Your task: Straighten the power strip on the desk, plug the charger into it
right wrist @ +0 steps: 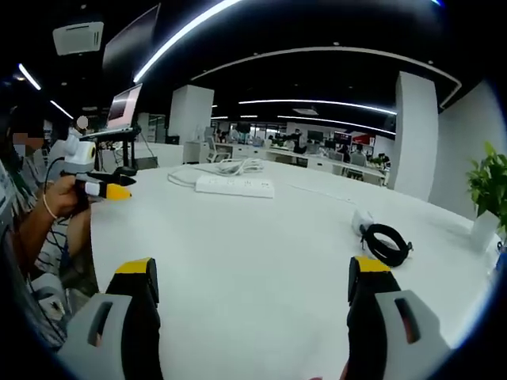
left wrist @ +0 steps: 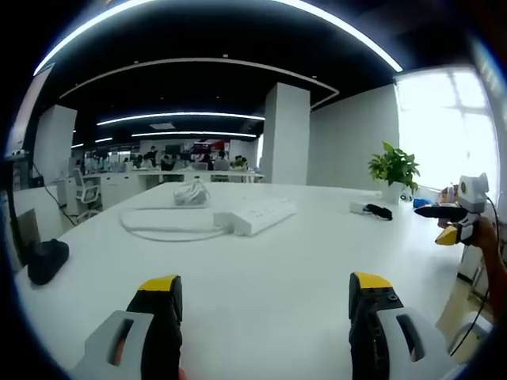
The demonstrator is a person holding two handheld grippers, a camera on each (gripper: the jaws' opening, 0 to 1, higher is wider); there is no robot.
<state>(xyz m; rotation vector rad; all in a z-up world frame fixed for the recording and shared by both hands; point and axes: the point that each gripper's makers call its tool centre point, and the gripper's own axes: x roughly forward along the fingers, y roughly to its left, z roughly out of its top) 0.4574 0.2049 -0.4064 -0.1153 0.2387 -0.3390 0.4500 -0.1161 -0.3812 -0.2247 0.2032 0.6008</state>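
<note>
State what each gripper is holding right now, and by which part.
Nothing is held. The left gripper and right gripper both stand open above the bare desk, well short of the power strip and the charger.

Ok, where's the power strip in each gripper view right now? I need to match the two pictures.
Left gripper view: the power strip lies mid-frame on the white desk, angled, its coiled cable to its left.
Right gripper view: the power strip lies left of centre, farther across the desk.
Shared landmark: the potted plant, at the right in both.

White desk (left wrist: 261, 277) holds power strip (left wrist: 255, 215), its coiled cord (left wrist: 162, 226), charger (right wrist: 380, 237).
</note>
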